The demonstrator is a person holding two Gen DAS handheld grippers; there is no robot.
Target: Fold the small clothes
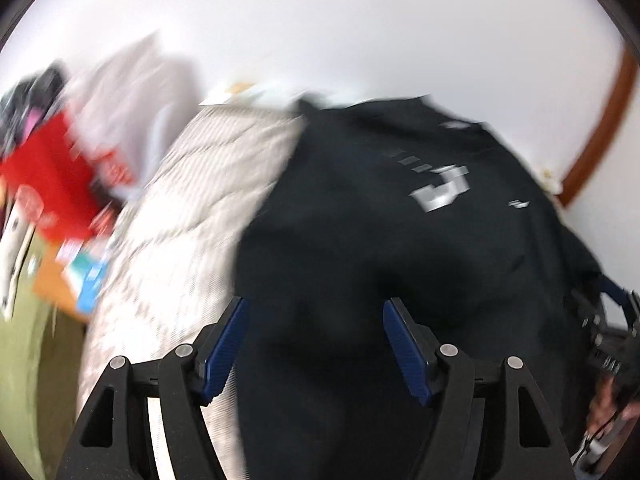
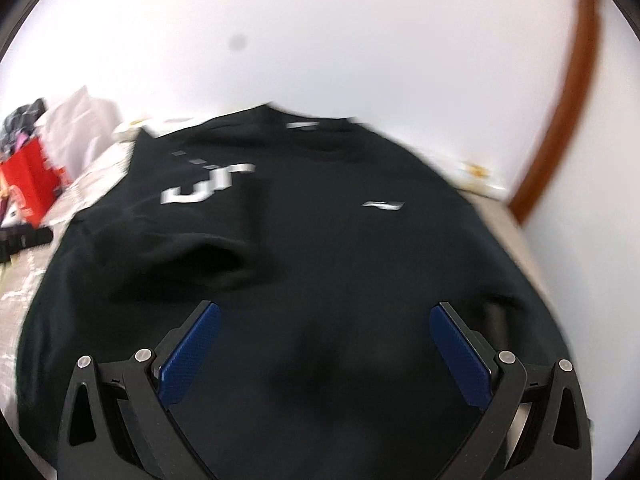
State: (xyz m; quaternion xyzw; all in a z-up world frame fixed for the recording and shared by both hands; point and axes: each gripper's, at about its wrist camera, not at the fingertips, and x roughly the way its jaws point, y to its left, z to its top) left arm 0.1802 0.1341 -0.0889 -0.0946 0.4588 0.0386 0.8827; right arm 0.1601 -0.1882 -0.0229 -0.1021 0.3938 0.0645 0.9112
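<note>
Matt black cloth shirt [image 2: 320, 240], ribbed blue pads [image 2: 192, 352]

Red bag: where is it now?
Red bag stands at the far left in both wrist views, on the pale patterned bedspread, left of the black printed shirt.

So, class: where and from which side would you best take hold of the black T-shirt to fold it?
Probably pinch the black T-shirt at its near hem, coming from the near side: it lies flat, collar far, and the open left gripper and right gripper already hover there.
</note>
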